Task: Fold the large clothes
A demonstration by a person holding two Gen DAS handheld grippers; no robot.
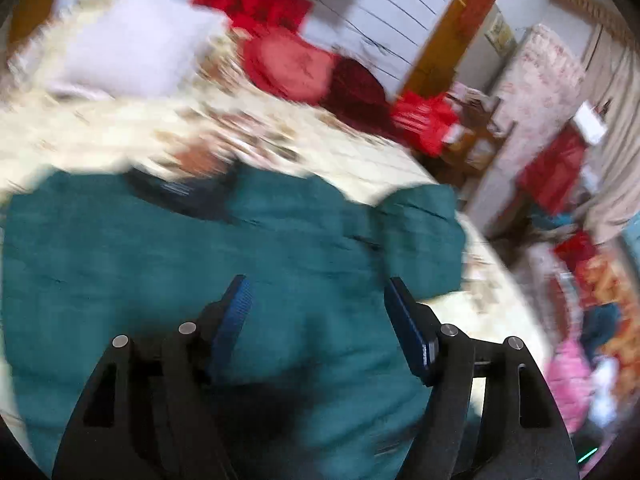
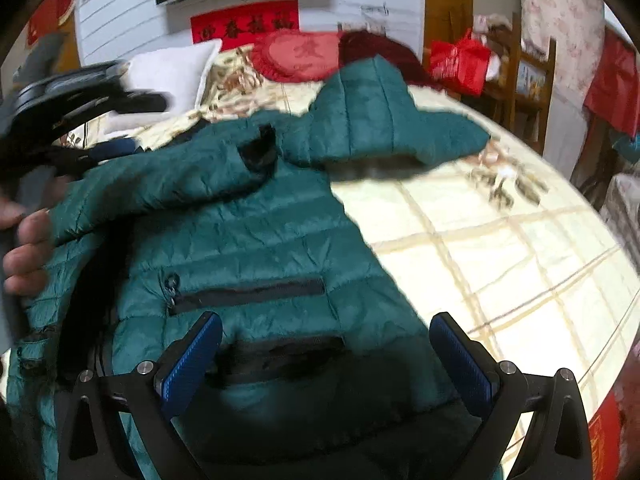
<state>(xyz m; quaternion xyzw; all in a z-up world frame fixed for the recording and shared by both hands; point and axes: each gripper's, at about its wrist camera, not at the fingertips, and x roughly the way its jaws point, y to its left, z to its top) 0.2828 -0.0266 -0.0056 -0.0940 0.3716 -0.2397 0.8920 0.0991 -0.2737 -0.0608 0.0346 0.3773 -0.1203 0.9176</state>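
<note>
A teal quilted jacket (image 2: 256, 236) lies spread on the bed, with its hood (image 2: 372, 108) toward the pillows and one sleeve (image 2: 160, 176) folded across the chest. A dark pocket zip (image 2: 248, 292) runs across the front. My right gripper (image 2: 326, 316) hovers open over the jacket's lower front, with nothing between its blue pads. My left gripper (image 1: 317, 280) is open just above the jacket (image 1: 200, 248), its jaws empty; this view is blurred. In the right wrist view a person's hand (image 2: 28, 240) holds the left tool's black frame (image 2: 60, 108) at the jacket's left side.
The cream floral quilt (image 2: 500, 248) covers the bed to the right of the jacket. A white pillow (image 2: 172, 72), a red cushion (image 2: 296, 56) and a dark red blanket (image 2: 376, 50) lie at the head. A wooden shelf (image 2: 532, 80) and red bags (image 2: 460, 60) stand beyond the bed's right edge.
</note>
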